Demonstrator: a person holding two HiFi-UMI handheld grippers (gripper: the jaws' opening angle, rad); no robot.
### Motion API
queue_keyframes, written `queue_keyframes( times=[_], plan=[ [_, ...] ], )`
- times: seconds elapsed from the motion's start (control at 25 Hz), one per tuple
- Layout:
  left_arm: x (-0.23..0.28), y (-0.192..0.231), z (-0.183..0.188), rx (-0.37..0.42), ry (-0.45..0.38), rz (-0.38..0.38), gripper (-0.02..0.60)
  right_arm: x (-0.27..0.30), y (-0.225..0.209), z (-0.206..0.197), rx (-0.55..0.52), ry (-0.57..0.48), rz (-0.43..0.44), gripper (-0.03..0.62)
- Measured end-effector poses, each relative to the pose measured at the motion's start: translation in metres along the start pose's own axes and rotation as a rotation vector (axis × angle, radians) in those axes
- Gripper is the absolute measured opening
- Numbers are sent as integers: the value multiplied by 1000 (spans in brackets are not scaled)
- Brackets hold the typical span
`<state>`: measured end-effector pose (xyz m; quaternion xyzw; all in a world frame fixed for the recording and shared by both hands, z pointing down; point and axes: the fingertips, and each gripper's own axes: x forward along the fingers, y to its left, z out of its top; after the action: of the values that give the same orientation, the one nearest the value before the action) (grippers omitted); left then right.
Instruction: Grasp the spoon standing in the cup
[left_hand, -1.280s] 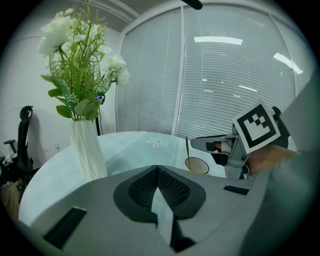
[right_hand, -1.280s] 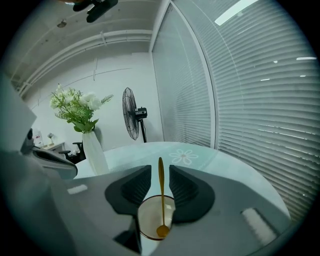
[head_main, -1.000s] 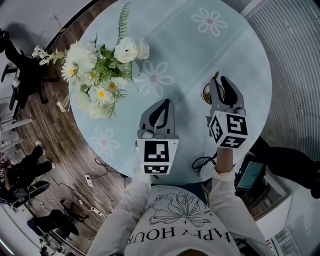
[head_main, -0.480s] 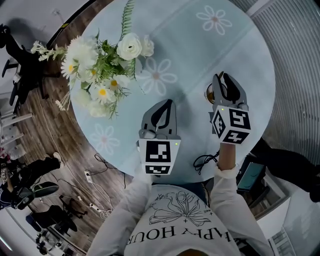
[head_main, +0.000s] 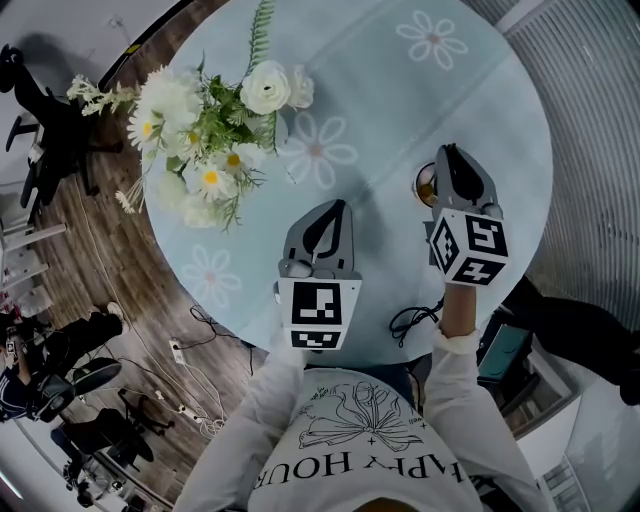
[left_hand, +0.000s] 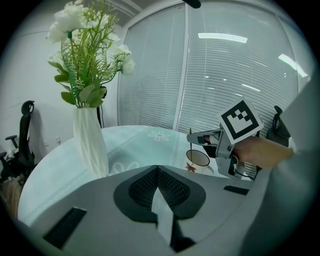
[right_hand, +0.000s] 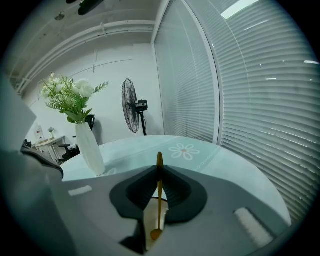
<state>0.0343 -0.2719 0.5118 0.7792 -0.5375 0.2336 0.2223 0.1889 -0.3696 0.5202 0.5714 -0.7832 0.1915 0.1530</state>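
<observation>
The step in hand is the grasp itself. The cup (head_main: 426, 184) stands near the right edge of the round table (head_main: 480, 90), and the spoon (right_hand: 159, 195) stands upright in it, with its bowl down in the cup and its handle pointing up. The right gripper (head_main: 447, 160) is directly over the cup. In the right gripper view its 2 jaws are closing, the thin handle is between them, and the pads seem to touch it already near the tips.

The left gripper (head_main: 333, 208) hangs over the near edge of the table, well apart from the cup. Its jaws are together and nothing is between them. The white vase (left_hand: 90, 145) with flowers stands toward the left edge, away from the work.

In my judgement, the next move calls for finishing the squeeze until the handle is firmly held, and only then a straight lift upward. The handle is narrow and smooth, so a weak grip may let it slip or tilt. A sideways pull may tip the cup.
</observation>
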Motion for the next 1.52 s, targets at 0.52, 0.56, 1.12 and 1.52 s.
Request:
queue_keyframes(
  times=[0.52, 0.56, 1.12, 1.52],
  plan=[
    [-13, -7, 12, 4, -37, -8, 6, -31, -11, 14, 67, -64, -46, 35],
    [-14, -8, 13, 6, -40, -9, 6, -34, -11, 16, 70, -70, -52, 35],
    [-50, -14, 34, 43, -125, -19, 6, -83, 5, 52, 80, -202, -76, 37],
    [-86, -7, 57, 55, -213, -25, 6, -125, 33, 83, 40, -281, -90, 35]
  ],
)
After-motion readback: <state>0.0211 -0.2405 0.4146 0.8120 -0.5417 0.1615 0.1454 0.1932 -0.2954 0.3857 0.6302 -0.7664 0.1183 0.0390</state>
